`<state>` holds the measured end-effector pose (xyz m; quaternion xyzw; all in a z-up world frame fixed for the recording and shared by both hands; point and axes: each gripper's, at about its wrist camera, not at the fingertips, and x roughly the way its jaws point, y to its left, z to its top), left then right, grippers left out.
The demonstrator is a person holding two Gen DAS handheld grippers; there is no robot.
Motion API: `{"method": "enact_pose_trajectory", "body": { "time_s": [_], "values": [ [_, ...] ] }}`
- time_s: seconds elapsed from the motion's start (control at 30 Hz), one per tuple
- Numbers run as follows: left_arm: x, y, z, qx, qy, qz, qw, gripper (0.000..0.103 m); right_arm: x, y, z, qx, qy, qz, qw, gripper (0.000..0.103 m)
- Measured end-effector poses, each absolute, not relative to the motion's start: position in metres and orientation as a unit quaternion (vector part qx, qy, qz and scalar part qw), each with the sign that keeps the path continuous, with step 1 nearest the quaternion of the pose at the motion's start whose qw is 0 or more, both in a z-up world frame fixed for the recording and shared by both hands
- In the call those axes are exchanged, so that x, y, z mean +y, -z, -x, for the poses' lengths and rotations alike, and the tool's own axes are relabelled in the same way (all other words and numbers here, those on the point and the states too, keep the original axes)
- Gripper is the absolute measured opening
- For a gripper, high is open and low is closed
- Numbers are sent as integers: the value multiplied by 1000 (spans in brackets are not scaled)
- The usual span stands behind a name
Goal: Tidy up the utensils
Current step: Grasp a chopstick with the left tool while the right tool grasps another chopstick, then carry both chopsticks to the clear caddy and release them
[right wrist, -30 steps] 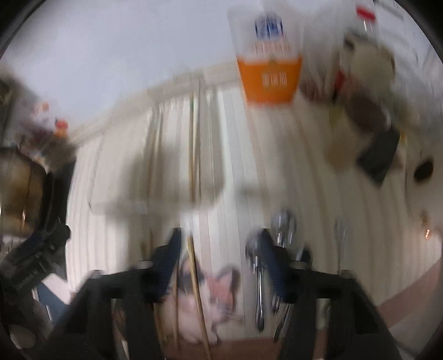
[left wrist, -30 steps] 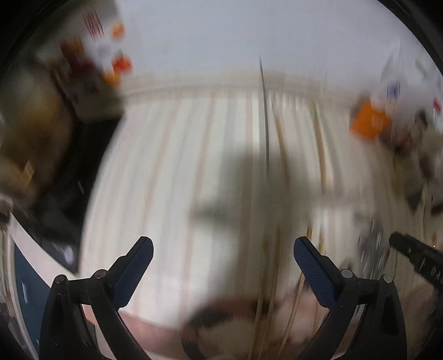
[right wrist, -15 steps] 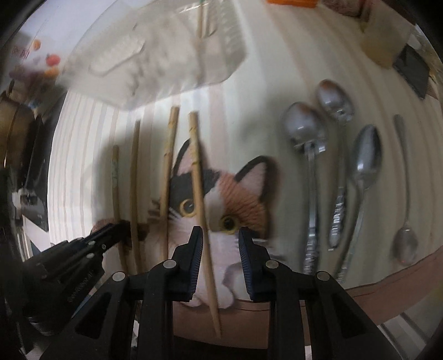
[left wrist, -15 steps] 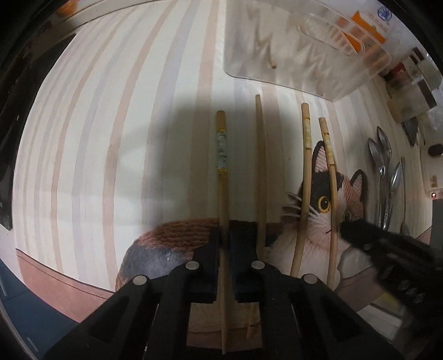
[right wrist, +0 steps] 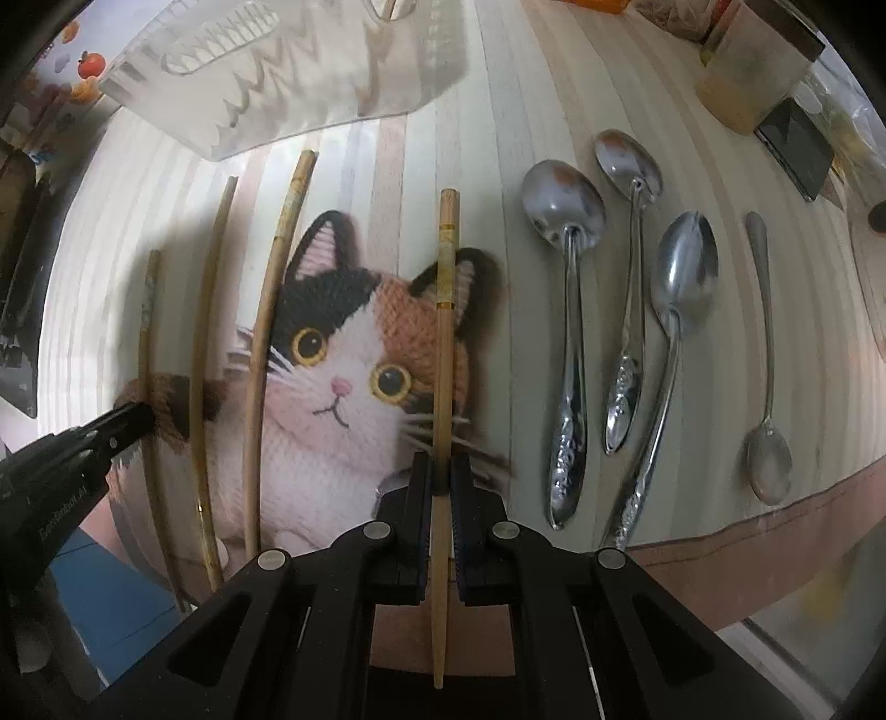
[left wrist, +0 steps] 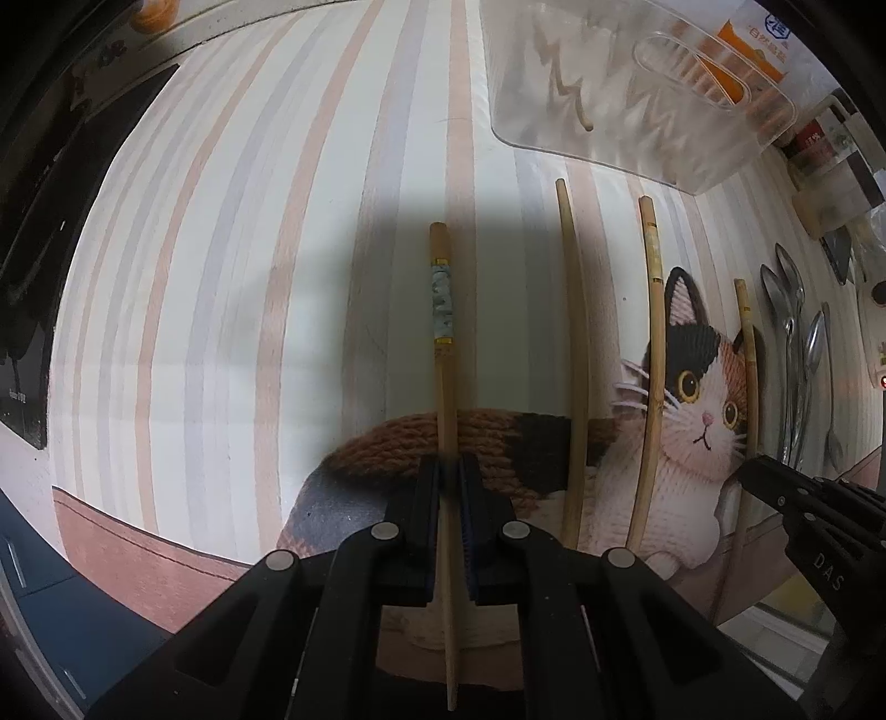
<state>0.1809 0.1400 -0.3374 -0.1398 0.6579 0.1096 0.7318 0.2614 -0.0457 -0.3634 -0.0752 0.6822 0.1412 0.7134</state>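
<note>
Several wooden chopsticks lie side by side on a striped cat-print table mat. My left gripper is shut on the leftmost chopstick, which has a grey band. My right gripper is shut on the rightmost chopstick. Two more chopsticks lie between them. Several metal spoons lie to the right. A clear plastic organizer tray sits at the far side, also in the left wrist view.
A jar and a dark phone-like object stand at the far right. An orange packet sits behind the tray. Dark objects line the left edge. The mat's near edge is close to me.
Both grippers came down from blurred motion to the mat. The right gripper has closed on the rightmost chopstick; the left one stays shut on the banded chopstick.
</note>
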Motion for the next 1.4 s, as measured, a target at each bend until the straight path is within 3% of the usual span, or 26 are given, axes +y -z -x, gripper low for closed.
{"method": "enact_pose_trajectory", "body": {
  "time_s": [0.73, 1.1, 1.4],
  "values": [
    [117, 332, -189, 655, -112, 98, 741, 4, -40, 363, -262, 684, -132, 66, 714, 7],
    [144, 213, -217, 550, -141, 95, 818, 4, -56, 273, -295, 628, -172, -9, 759, 6],
    [160, 125, -298, 507, -47, 182, 841, 4, -32, 195, -386, 587, -224, -70, 775, 6]
  ]
}}
